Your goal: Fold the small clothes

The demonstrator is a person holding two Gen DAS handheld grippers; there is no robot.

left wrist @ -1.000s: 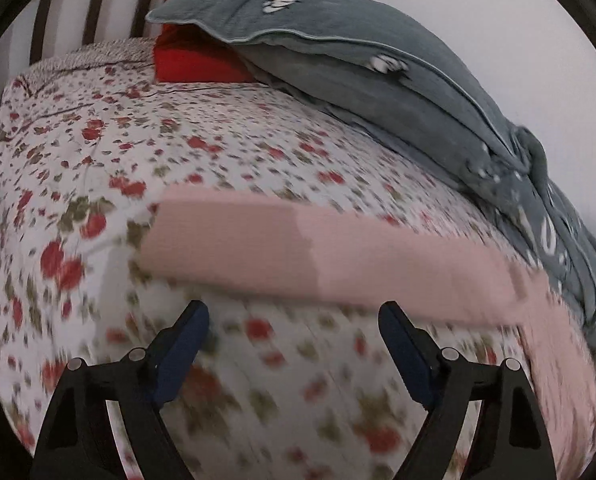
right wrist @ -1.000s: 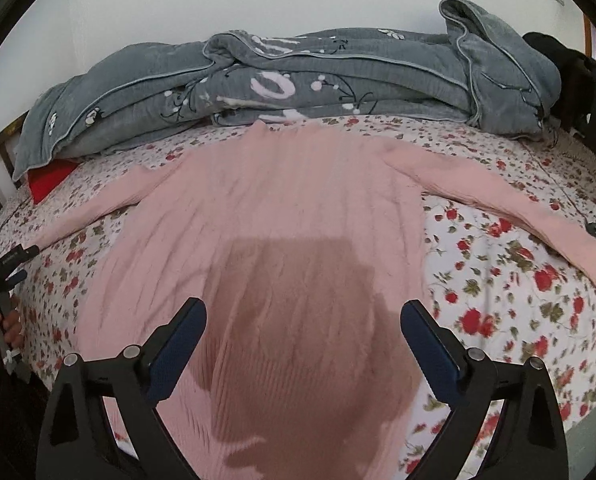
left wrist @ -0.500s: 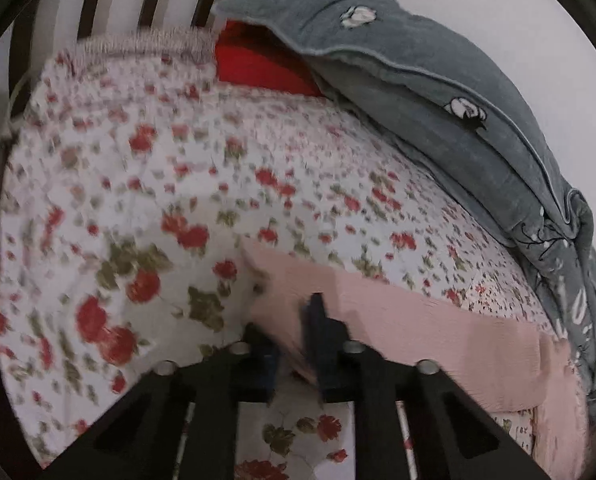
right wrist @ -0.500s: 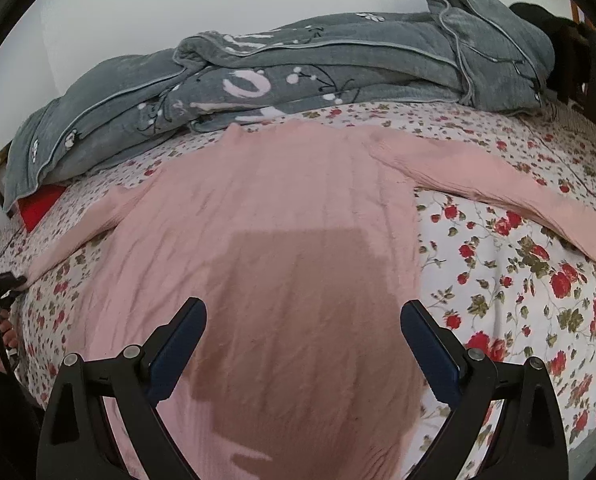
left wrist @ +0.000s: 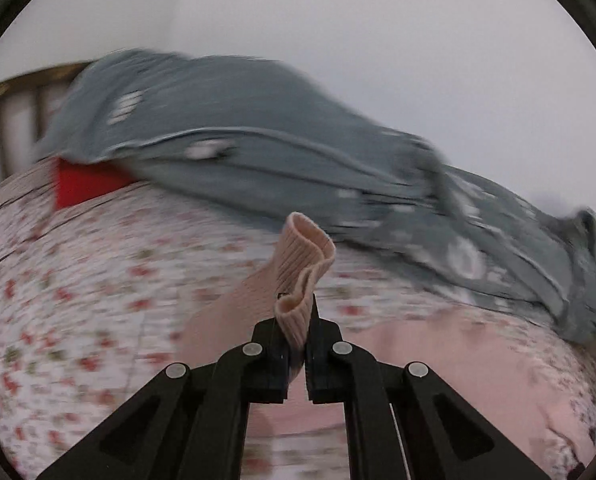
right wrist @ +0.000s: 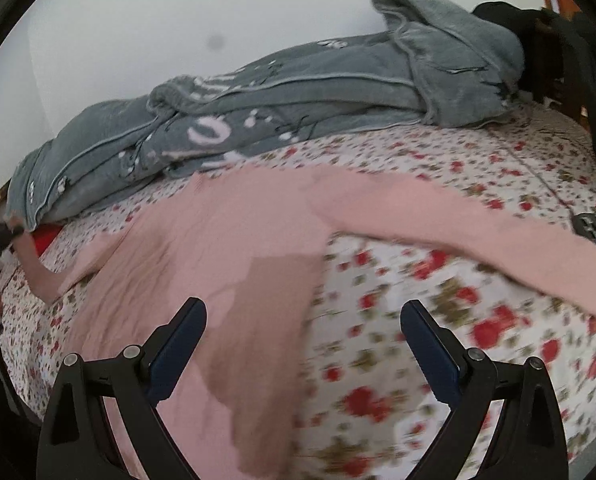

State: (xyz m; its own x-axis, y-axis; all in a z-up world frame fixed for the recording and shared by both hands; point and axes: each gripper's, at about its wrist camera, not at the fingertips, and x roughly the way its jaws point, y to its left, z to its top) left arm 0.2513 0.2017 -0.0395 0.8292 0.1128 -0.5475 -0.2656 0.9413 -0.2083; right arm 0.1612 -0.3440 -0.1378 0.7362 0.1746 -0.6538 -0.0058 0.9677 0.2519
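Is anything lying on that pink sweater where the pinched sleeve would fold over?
Nothing visible. The left gripper is shut on the sleeve cuff, and the sweater body lies bare on the bedsheet. The grey blanket sits behind it, beyond the collar. The right gripper hovers open.

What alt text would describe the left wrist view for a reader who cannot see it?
The left gripper is shut on the ribbed cuff of a pink sweater, lifting it above a floral bedsheet. A grey blanket lies behind.
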